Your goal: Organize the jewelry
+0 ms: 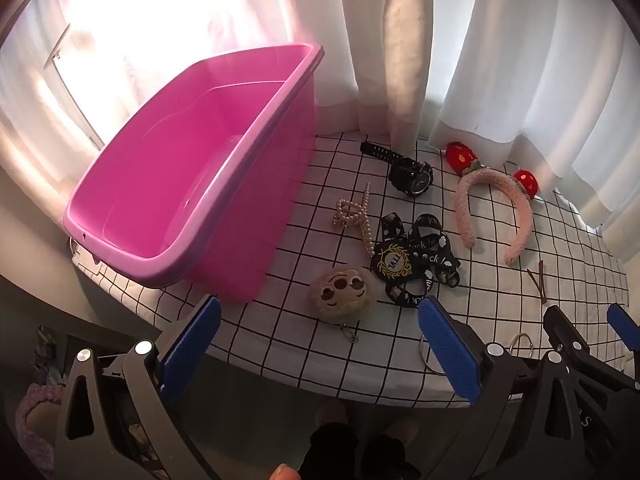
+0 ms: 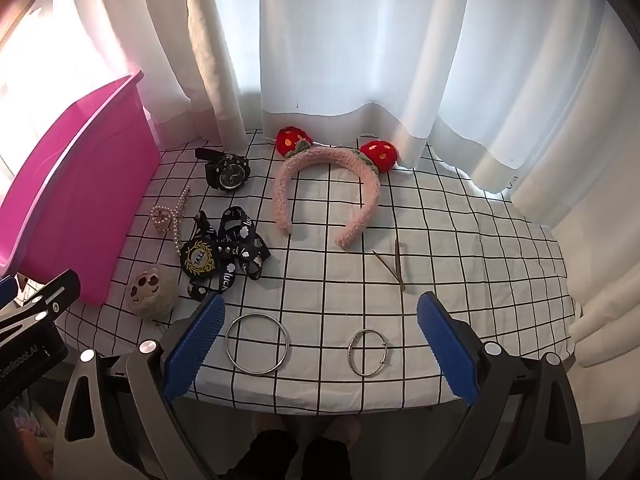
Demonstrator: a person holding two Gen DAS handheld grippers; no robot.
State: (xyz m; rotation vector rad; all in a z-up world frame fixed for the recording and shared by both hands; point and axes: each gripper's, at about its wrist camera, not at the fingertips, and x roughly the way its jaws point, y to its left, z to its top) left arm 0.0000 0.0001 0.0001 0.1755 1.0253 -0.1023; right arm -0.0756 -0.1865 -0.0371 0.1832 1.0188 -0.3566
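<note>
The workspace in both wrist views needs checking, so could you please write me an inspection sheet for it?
Surface: table under a white cloth with a black grid.
Job's things: empty pink bin at the left; black watch, pearl hair claw, black printed ribbon, plush face keychain, pink headband with red strawberries, hairpins, large ring bangle and small bangle all loose on the cloth.
Clutter: nothing seen.
Grippers: left tongs and right tongs both open, holding nothing, at the near edge.
Cables: nothing seen.
Surroundings: white curtains, bright window behind.
</note>
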